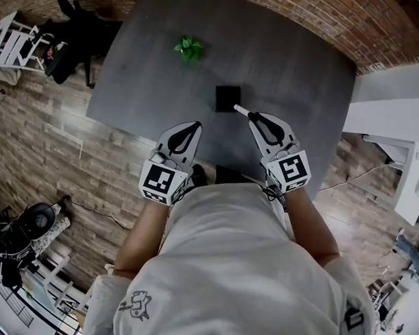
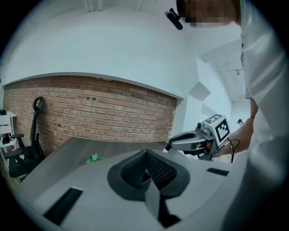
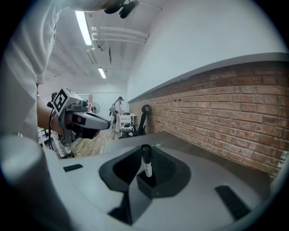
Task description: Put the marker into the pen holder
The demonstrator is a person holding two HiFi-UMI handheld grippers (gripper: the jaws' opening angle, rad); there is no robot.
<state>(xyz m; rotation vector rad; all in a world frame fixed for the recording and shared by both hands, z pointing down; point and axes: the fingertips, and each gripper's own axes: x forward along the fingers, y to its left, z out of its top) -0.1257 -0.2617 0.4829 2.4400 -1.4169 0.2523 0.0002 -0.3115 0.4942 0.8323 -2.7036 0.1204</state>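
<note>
A black square pen holder (image 1: 228, 99) stands on the dark grey table (image 1: 151, 72). My right gripper (image 1: 252, 117) hovers just right of it, shut on a white marker (image 1: 241, 111) that sticks out of the fingertips towards the holder. In the right gripper view the marker (image 3: 147, 163) rises between the jaws, black cap at its far end, and the holder (image 3: 145, 186) shows through the gap at its lower end. My left gripper (image 1: 196, 126) hangs over the table's near edge, left of the holder; its jaws (image 2: 145, 154) meet at the tips with nothing between them.
A small green object (image 1: 190, 47) lies near the table's far side. Dark chairs and a white rack (image 1: 15, 43) stand on the wooden floor at the left. A brick wall (image 1: 324, 23) runs behind the table, and white furniture (image 1: 401, 177) stands at the right.
</note>
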